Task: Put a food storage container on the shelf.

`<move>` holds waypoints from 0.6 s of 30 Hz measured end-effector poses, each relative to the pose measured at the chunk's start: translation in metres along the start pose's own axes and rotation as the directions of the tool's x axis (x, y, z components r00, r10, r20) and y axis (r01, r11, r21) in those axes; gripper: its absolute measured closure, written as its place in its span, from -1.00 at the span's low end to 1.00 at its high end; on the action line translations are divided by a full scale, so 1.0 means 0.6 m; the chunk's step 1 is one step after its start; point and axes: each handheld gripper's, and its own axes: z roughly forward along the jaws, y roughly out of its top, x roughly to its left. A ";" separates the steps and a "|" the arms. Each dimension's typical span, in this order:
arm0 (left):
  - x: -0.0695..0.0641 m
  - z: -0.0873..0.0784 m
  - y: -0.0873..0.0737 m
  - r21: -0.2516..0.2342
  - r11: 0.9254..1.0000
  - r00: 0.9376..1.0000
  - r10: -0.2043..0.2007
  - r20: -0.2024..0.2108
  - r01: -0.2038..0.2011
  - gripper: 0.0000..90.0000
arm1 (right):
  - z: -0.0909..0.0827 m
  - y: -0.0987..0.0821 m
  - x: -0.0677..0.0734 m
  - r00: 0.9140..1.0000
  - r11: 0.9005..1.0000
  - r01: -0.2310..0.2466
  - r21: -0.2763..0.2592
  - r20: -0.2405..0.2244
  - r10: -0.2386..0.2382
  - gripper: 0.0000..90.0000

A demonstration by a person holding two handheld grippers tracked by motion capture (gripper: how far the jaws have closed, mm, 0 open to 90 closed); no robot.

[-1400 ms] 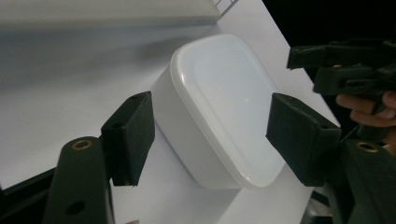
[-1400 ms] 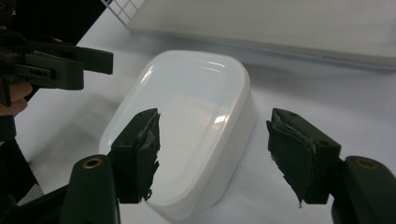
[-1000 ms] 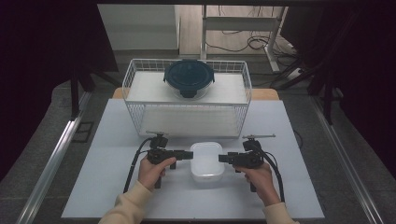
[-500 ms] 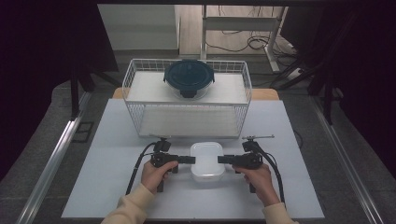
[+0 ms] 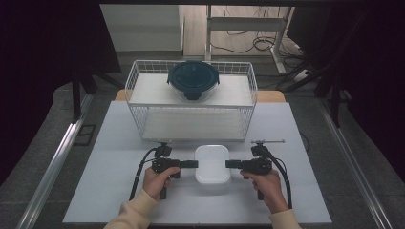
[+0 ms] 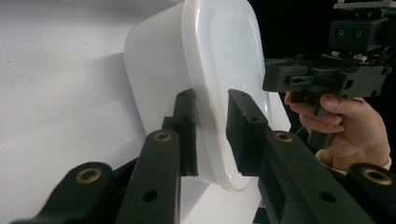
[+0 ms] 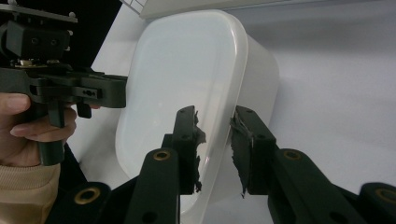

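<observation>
**Two grippers closing on the white box's rim**

The white lidded box (image 5: 212,163) sits on the pale table (image 5: 105,191), just in front of the wire basket (image 5: 143,125), and everything here is placed by that box.

To the box's left, the left hand (image 5: 155,180) holds the left gripper (image 5: 193,164) level, its tips at the box's left edge. Its jaws have just been closing, and in the left gripper view they straddle the lid's rim (image 6: 210,116), one pad on the wall side, one over the lid top. The pads look to be on the plastic or a hair off it; I cannot tell whether they actually press.

Behind the box, up on the basket's shelf, stands a round dark-lidded container (image 5: 193,81).

To the box's right, the right hand (image 5: 267,183) holds the right gripper (image 5: 230,164) mirrored, tips at the right edge. Its jaws have just been closing too, with the rim between frayed pads (image 7: 240,135), a thin gap showing on the lid side.
</observation>
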 end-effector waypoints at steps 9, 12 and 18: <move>-0.012 -0.010 -0.004 -0.022 0.999 0.999 0.045 -0.002 -0.045 0.80 | -0.011 -0.005 0.012 0.999 0.999 0.040 -0.037 0.016 -0.039 0.72; -0.013 -0.012 -0.004 -0.020 0.998 0.999 0.054 -0.009 -0.054 0.80 | -0.012 -0.006 0.014 0.999 0.998 0.050 -0.039 0.018 -0.050 0.73; -0.021 -0.020 -0.003 -0.039 0.996 0.997 0.074 -0.002 -0.074 0.79 | -0.021 -0.004 0.023 0.997 0.996 0.077 -0.052 0.000 -0.077 0.74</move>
